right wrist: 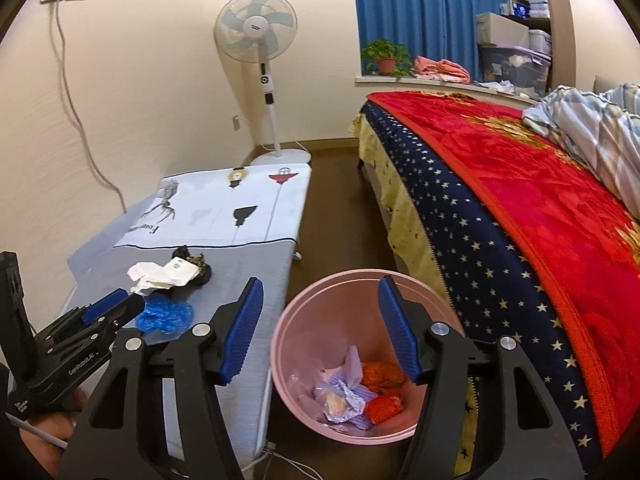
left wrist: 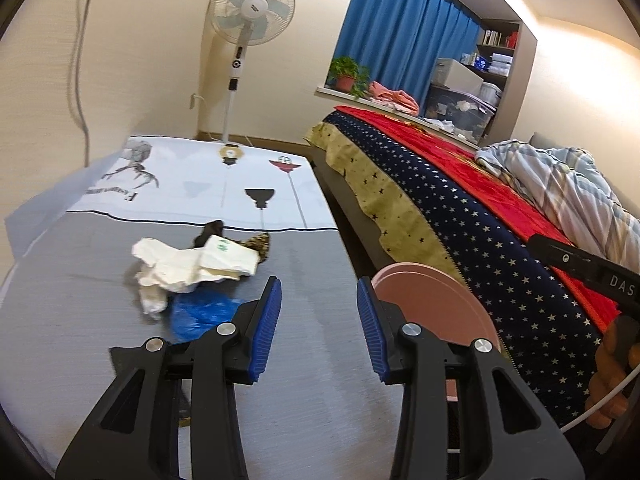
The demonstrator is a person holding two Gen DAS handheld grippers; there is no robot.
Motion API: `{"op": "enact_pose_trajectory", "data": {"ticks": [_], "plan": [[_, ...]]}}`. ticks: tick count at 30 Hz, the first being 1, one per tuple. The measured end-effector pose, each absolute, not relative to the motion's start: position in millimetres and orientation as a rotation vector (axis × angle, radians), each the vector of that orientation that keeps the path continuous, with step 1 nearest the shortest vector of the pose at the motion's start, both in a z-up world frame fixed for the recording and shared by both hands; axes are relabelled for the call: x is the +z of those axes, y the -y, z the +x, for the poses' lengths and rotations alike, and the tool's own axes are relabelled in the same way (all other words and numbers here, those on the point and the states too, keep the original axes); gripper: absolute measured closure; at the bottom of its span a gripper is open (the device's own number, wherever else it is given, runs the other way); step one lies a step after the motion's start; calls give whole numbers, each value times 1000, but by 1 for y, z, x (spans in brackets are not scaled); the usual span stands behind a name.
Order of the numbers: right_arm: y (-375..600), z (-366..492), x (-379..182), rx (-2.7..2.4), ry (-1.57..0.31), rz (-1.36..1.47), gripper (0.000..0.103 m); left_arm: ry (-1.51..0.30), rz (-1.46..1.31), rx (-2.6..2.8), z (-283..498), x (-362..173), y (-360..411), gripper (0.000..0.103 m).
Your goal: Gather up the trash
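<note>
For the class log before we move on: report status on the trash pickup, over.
Left gripper and right gripper open, empty. Paper wad and blue bag on the table; pink bin partly filled. Nothing blocking.

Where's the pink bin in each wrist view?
Left wrist: pink bin at lower right, only its rim and side showing, behind the right finger of the left gripper, between table and bed.
Right wrist: bin at bottom centre, seen from above with trash inside, framed by the right gripper.
Shared landmark: fan against the far wall.
</note>
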State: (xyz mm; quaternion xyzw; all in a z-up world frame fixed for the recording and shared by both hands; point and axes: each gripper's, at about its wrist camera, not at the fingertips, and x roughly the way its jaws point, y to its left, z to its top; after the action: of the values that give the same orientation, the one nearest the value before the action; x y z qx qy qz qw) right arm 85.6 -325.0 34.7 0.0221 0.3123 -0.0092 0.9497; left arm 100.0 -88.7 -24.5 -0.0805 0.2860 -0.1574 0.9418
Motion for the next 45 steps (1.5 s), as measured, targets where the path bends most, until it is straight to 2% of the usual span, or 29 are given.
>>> {"op": "enact_pose_trajectory", "data": {"ticks": [19,45], "plan": [[284,96,24,72,-620,43,46,-572,-178,-201,100,-24,42,78],[223,131,-10,216,-648,61,46,-573,-259,-30,120,-38,-13,78]]}}
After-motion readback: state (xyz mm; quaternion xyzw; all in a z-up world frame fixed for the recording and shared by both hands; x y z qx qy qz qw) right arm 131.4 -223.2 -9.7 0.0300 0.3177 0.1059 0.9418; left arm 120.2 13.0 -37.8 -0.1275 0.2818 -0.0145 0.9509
